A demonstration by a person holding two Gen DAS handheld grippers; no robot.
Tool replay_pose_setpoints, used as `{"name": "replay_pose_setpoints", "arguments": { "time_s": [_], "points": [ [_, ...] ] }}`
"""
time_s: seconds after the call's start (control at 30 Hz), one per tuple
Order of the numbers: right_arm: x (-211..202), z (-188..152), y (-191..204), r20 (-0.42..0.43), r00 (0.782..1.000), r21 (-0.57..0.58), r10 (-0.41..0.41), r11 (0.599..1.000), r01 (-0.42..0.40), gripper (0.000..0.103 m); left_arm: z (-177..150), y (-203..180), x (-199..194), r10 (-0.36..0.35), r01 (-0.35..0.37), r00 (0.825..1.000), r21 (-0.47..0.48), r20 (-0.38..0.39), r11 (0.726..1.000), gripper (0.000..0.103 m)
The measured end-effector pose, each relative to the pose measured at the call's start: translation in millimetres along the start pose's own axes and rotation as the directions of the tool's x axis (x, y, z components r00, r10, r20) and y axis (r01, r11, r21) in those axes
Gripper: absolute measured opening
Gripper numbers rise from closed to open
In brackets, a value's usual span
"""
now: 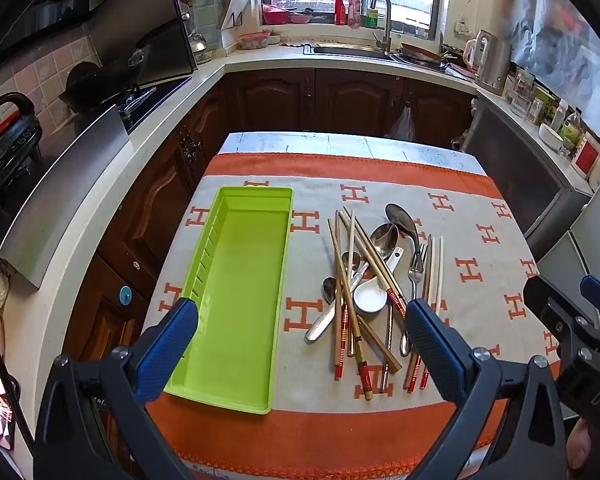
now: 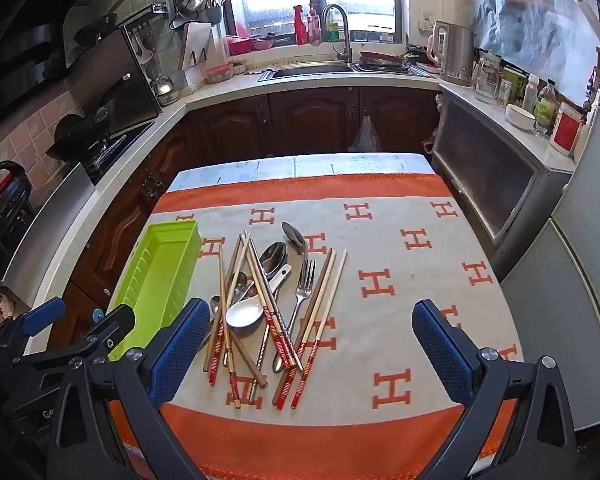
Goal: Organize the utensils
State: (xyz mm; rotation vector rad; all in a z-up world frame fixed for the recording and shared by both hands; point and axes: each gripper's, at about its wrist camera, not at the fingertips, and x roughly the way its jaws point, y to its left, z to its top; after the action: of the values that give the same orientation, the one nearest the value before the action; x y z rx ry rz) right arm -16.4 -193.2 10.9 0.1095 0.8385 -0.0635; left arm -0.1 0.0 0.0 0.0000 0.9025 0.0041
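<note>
An empty lime-green tray (image 1: 236, 292) lies lengthwise on the left of the table; it also shows in the right wrist view (image 2: 156, 280). To its right lies a loose pile of utensils (image 1: 372, 288): several wooden chopsticks (image 2: 256, 312), metal spoons (image 1: 400, 220), a white ceramic spoon (image 2: 244, 314) and a fork (image 2: 304, 284). My left gripper (image 1: 302, 332) is open and empty, held above the table's near edge, spanning the tray's near end and the pile. My right gripper (image 2: 312, 336) is open and empty, above the near edge just in front of the pile.
The table carries an orange and beige cloth with H marks (image 2: 400, 300). Counters run round three sides, with a stove and pan (image 1: 100, 80) on the left, a sink (image 2: 312, 68) at the back, and a kettle (image 2: 456, 56) and jars on the right.
</note>
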Motion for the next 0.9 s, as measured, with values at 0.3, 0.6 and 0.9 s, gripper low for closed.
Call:
{"name": "replay_pose_setpoints", "arguments": {
  "time_s": [0.3, 0.6, 0.9],
  "points": [
    [2.4, 0.0, -1.0, -0.008, 1.0, 0.002, 0.004, 1.0, -0.004, 0.102, -0.4, 2.4, 2.5, -0.006, 0.006, 1.0, -0.008, -0.01, 1.0, 0.102],
    [7.0, -3.1, 0.4, -0.012, 1.0, 0.003, 0.005, 1.0, -0.005, 0.102, -1.4, 0.9, 1.4, -0.012, 0.012, 1.0, -0.002, 0.004, 1.0, 0.102],
    [8.2, -2.5, 1.2, -0.017, 1.0, 0.006, 0.007, 1.0, -0.007, 0.102, -3.1, 0.1, 0.7, -0.02, 0.02, 1.0, -0.012, 0.0, 1.0, 0.102]
  ]
}}
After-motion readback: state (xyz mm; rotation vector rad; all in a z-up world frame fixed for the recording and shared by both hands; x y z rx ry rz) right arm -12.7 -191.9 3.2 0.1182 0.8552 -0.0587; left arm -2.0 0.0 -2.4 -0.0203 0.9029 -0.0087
